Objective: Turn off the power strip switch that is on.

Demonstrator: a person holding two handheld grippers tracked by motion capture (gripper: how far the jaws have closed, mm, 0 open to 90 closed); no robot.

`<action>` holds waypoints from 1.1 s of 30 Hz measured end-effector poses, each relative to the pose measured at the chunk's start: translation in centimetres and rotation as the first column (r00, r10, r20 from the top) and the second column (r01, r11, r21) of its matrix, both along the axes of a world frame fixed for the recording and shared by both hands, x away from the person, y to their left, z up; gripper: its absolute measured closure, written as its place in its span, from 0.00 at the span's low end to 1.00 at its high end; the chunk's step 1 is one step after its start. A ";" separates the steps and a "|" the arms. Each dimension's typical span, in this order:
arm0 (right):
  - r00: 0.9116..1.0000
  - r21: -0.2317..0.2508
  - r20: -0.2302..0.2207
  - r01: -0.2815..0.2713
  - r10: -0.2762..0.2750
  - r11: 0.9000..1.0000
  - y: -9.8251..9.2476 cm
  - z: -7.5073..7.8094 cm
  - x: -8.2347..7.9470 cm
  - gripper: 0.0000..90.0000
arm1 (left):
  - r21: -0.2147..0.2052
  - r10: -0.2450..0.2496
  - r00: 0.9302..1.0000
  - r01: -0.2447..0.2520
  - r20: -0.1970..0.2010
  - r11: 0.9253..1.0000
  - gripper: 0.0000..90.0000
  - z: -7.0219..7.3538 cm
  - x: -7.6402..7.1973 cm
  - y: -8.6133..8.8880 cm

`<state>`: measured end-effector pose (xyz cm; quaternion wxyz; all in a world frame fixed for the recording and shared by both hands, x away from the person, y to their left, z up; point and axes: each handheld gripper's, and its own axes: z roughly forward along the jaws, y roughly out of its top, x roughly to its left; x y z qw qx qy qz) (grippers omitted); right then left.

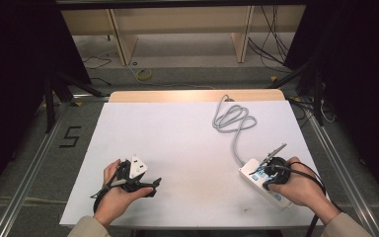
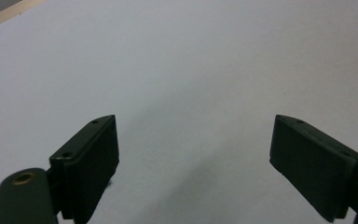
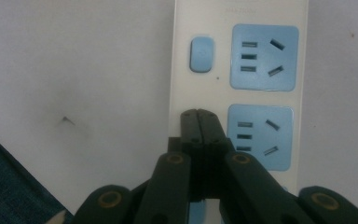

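While right gripper (image 3: pixel 198 114), jaws pressed together, tips over white power strip (image 3: pixel 237 88) at table's (image 1: pixel 177 148) near right, likely to press blue switch (image 3: pixel 201 54), left gripper (image 2: pixel 193 149) waits spread over bare surface, grey cord (image 1: pixel 233 121) coiled behind

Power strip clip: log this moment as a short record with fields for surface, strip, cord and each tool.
surface: white table
power strip: white with blue sockets, lying flat near the right edge
cord: grey, looped behind the strip
left tool: jaws wide apart, nothing between them, over bare table
right tool: jaws closed together, tips over the strip beside a blue socket
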<state>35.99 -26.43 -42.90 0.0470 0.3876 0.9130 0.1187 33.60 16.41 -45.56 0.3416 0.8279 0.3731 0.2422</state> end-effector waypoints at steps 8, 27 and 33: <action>1.000 0.000 0.002 -0.004 0.004 1.000 0.0 0.0 0.0 1.00 | 0.001 -0.001 1.000 0.001 0.001 1.000 0.17 0.0 0.0 0.0; 1.000 0.015 0.012 -0.003 0.003 1.000 -0.2 0.0 -0.2 1.00 | 0.001 0.000 1.000 0.000 0.000 1.000 0.17 0.0 0.0 0.1; 1.000 0.019 0.014 -0.002 0.002 1.000 -0.3 0.0 -0.2 1.00 | -0.001 0.000 1.000 0.000 0.000 1.000 0.17 0.0 0.1 0.0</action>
